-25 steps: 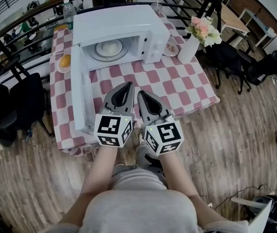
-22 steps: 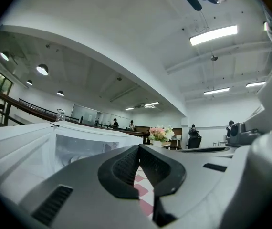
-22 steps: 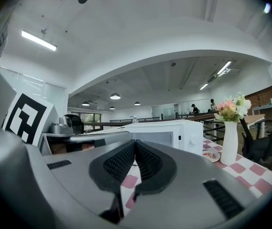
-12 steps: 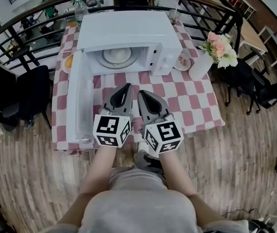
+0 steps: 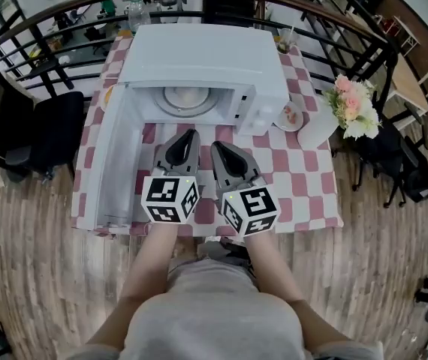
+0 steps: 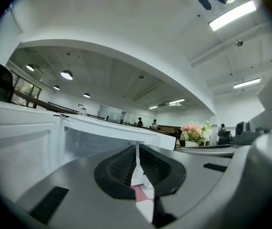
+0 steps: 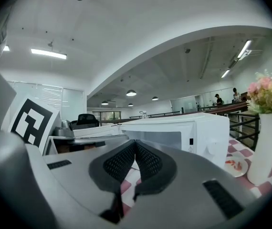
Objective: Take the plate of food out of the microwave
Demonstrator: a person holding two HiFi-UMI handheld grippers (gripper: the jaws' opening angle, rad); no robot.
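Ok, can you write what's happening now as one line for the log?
left tool: shut, empty | right tool: shut, empty | microwave: door open | plate of food: inside, untouched

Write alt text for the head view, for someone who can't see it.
A white microwave stands open on a pink-checked table, a plate of food inside. A person holds the left gripper and right gripper side by side before it, both shut and empty.

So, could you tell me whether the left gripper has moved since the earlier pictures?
Yes. The left gripper has come closer to the open microwave: less checked tablecloth shows between it and the microwave's front.
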